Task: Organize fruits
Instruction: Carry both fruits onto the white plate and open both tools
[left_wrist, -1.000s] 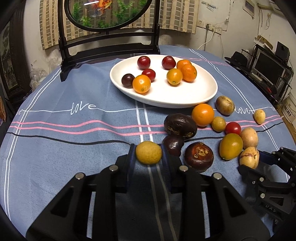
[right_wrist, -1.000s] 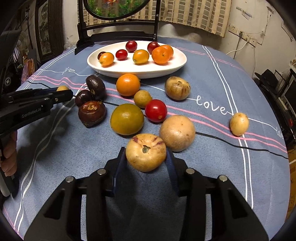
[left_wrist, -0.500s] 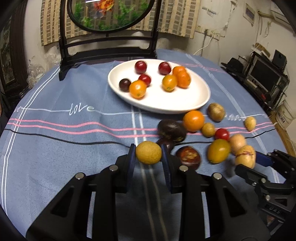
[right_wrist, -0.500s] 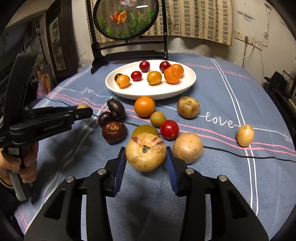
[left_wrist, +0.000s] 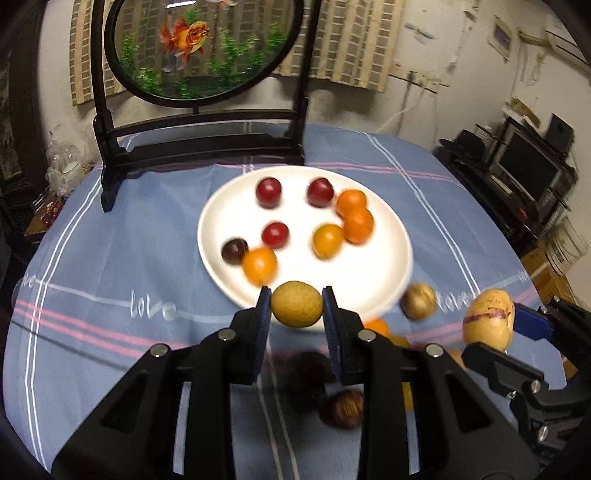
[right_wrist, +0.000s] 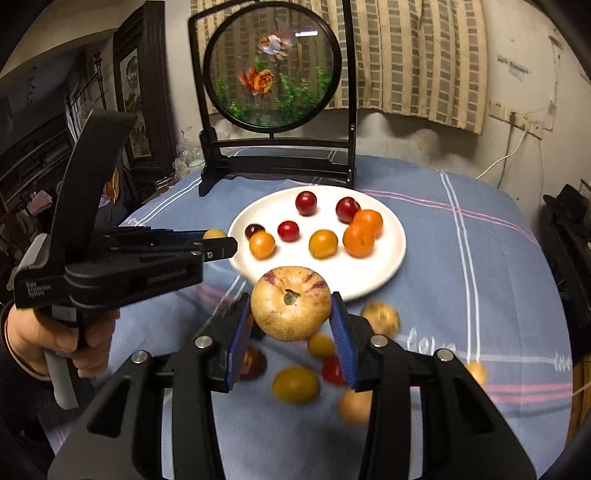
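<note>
Jaws of our left gripper (left_wrist: 296, 302) pinch a small yellow fruit (left_wrist: 296, 303); jaws of our right gripper (right_wrist: 291, 304) pinch a pale purple-streaked fruit (right_wrist: 290, 302). Since a second ago we have both fruits lifted off the blue-clothed counter (left_wrist: 110, 258) and now hang at the near rim of the white plate (left_wrist: 388, 273), so drop-off looks next. Count on plate: eight, namely three red, one dark, four orange. Loose fruits below us are blurred; we cannot count them reliably.

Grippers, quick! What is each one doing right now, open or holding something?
Left gripper: shut on the small yellow-green fruit.
Right gripper: shut on the tan fruit with purple streaks.
</note>
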